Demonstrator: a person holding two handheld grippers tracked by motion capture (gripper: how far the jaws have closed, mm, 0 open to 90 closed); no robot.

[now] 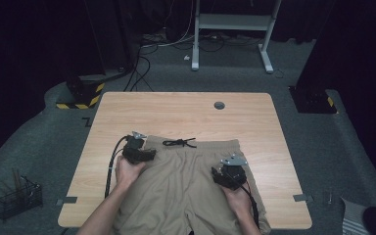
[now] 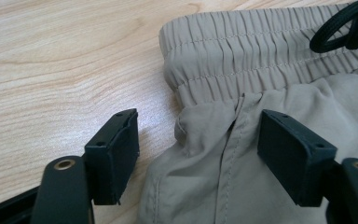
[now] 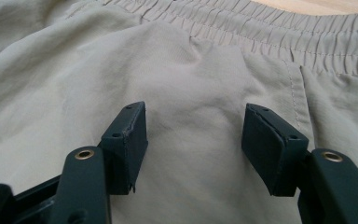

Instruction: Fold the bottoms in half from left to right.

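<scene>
Beige shorts (image 1: pixel 186 183) lie flat on the wooden table (image 1: pixel 176 110), elastic waistband (image 2: pixel 242 51) at the far side, with a black drawstring (image 1: pixel 178 143) tied at its middle. My left gripper (image 1: pixel 151 154) is at the shorts' left edge just below the waistband. It is open: in the left gripper view the left gripper (image 2: pixel 198 126) has one jaw over bare wood (image 2: pixel 65 70) and the other over the fabric by a side seam. My right gripper (image 1: pixel 215 175) hovers open over the right half, and in the right gripper view the right gripper (image 3: pixel 196 114) has smooth cloth between its jaws, below the waistband (image 3: pixel 270 35).
A round cable hole (image 1: pixel 219 105) sits near the table's far edge. On the floor are a wire basket (image 1: pixel 18 196) at the left, a yellow-and-black striped base (image 1: pixel 81 95), cables, and a white desk frame (image 1: pixel 232 22) behind the table.
</scene>
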